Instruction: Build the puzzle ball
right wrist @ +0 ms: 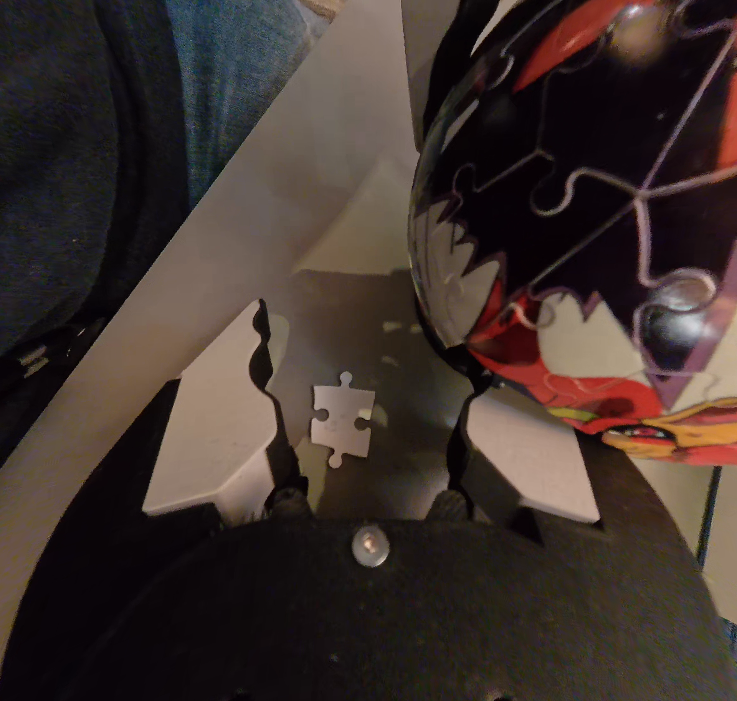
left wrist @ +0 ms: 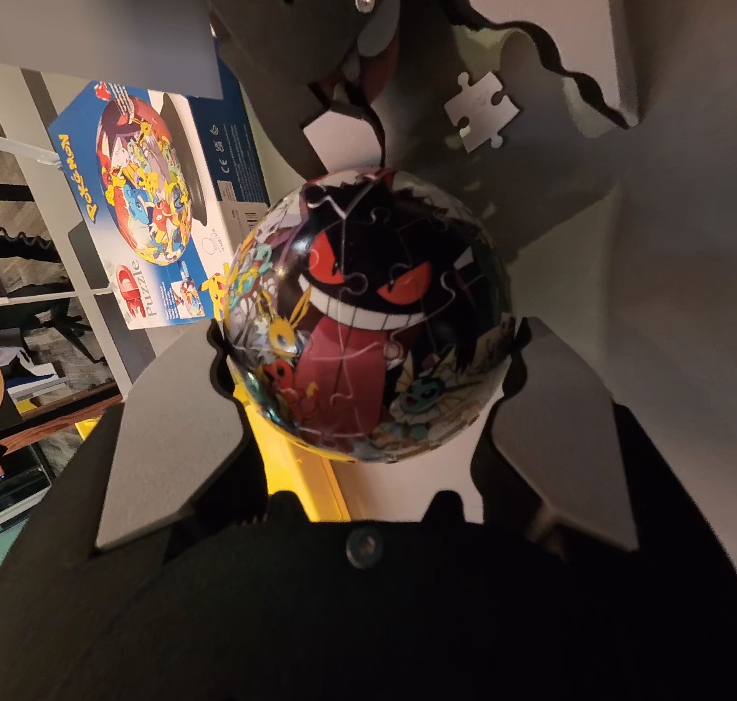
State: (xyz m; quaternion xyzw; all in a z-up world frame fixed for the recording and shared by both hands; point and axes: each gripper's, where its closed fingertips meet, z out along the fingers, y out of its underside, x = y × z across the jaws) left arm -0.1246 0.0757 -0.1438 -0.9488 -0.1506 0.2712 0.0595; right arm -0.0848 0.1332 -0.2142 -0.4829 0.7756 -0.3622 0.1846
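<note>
The puzzle ball (left wrist: 371,315), glossy with cartoon creatures and a dark grinning face, is clamped between my left gripper's (left wrist: 371,343) two fingers and held above the white table (left wrist: 658,283). In the right wrist view the ball (right wrist: 578,203) fills the upper right. One loose puzzle piece (right wrist: 343,424), grey side up, lies flat on the table between the open fingers of my right gripper (right wrist: 363,367). In the left wrist view that piece (left wrist: 482,112) lies beyond the ball, with the right gripper (left wrist: 498,139) open around it.
The puzzle's box (left wrist: 139,203) lies on the table left of the ball. A yellow object (left wrist: 295,466) shows under the ball. Dark shelving (left wrist: 36,283) stands at the far left. A person's dark and blue clothing (right wrist: 99,123) is beyond the table edge. The right tips stand about 5 cm off the loose puzzle piece (right wrist: 343,424). It is also in sight in the left wrist view (left wrist: 479,106).
</note>
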